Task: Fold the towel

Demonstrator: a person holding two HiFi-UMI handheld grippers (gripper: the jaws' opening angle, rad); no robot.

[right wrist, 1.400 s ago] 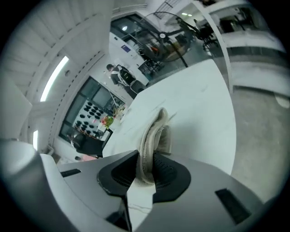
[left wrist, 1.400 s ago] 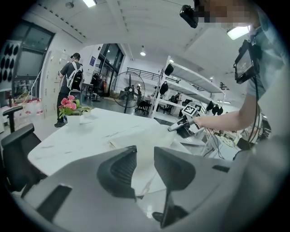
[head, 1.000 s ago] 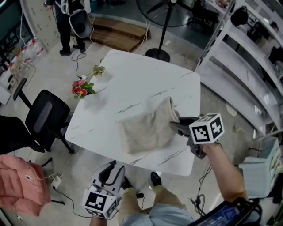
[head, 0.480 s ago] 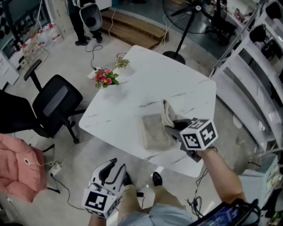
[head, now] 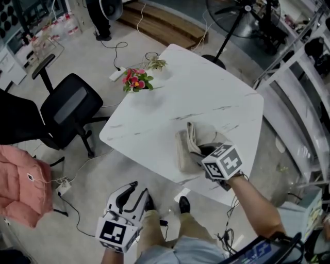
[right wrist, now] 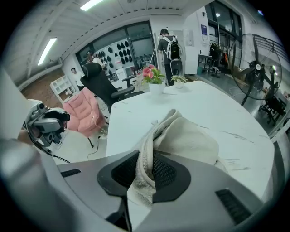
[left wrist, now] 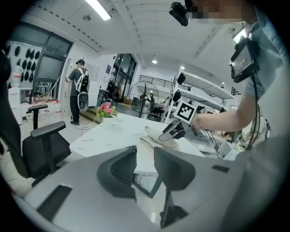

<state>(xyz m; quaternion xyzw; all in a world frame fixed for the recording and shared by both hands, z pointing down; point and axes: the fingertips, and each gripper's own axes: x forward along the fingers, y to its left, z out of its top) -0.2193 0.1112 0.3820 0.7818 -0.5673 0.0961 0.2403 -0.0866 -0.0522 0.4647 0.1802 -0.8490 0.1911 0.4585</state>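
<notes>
Grips a bunched edge of the beige towel (head: 186,147) with the right gripper (right wrist: 144,172), both pads pressed into the cloth. Holds that edge raised above the rest, half-folded on the white marble table (head: 196,93) near the person's side edge. Carries the left gripper (left wrist: 145,158) low, off the table beside the legs, jaws slightly apart, nothing between. Shows pink flowers (head: 135,80) at 1 far corner, a black chair (head: 69,105) beside the table.

Ceiling strips (left wrist: 97,9) far above the fingers (left wrist: 120,170) give bright, even light. Both gripper views bulge at the edges, corners black. Table (head: 206,87) glows pale; shadows are soft.
</notes>
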